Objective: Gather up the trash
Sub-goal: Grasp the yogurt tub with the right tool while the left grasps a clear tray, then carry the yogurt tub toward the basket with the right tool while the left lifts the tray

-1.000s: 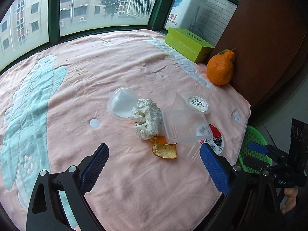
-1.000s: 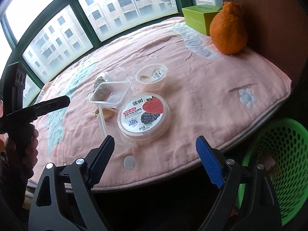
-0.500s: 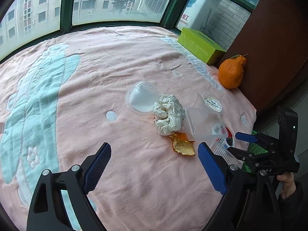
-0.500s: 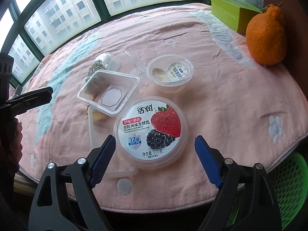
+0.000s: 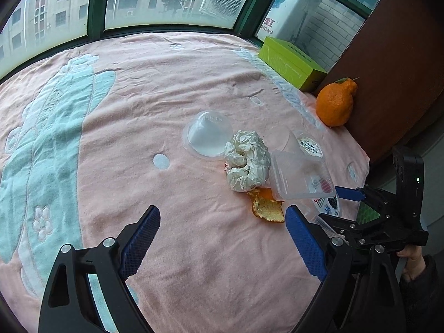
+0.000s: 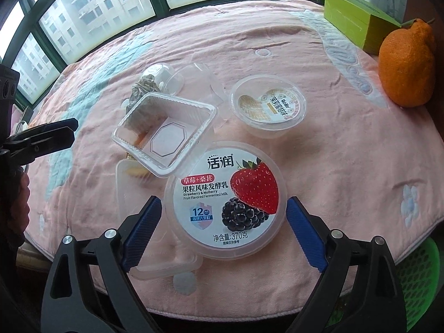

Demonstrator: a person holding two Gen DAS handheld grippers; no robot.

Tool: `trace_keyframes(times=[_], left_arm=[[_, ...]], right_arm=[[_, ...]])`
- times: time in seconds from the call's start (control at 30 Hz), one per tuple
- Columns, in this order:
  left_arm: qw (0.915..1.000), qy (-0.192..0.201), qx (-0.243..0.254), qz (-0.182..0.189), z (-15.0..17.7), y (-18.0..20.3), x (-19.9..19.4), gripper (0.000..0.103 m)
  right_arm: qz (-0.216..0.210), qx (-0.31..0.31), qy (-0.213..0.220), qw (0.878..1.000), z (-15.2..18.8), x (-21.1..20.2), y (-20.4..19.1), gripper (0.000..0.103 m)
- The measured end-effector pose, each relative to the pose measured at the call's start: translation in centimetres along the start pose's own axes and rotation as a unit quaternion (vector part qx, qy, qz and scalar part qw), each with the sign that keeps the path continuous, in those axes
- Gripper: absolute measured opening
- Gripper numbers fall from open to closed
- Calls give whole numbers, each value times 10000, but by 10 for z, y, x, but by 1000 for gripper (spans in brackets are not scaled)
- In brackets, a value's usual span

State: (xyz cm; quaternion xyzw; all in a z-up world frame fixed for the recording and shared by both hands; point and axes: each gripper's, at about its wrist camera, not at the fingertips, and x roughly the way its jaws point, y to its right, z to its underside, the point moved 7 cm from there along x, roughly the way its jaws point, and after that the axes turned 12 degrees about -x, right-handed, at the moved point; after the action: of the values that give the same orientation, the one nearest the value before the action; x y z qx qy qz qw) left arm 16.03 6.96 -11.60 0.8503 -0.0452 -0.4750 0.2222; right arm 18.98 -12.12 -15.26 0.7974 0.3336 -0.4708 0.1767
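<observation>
The right gripper (image 6: pixel 224 222) is straddling the round yogurt tub (image 6: pixel 225 199) – jaws just widening, pads not yet touching – while the left gripper (image 5: pixel 222 238), also gaping and empty, is hanging well short of it.

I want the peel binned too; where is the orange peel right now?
In the left wrist view the orange peel lies on the pink cloth, right of centre, partly under the clear tray, just below the crumpled paper.

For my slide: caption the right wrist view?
Open right gripper straddles the yogurt tub on the pink cloth.
</observation>
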Motion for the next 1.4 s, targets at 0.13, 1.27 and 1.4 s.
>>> trace_keyframes(times=[0.13,1.27,1.4], left_arm=[[10000,-29,-22,30,0,-1,2,88],[9850,-742,1502,409,28,111,57,78],[9881,-688,1330,358,30,102,48,77]], right_arm=[[96,-76,-18,9999,-1,4,-3,91],[350,1111,750,9904,57,-79,41,89],[297,1294,906,9870,65,-94,44,89]])
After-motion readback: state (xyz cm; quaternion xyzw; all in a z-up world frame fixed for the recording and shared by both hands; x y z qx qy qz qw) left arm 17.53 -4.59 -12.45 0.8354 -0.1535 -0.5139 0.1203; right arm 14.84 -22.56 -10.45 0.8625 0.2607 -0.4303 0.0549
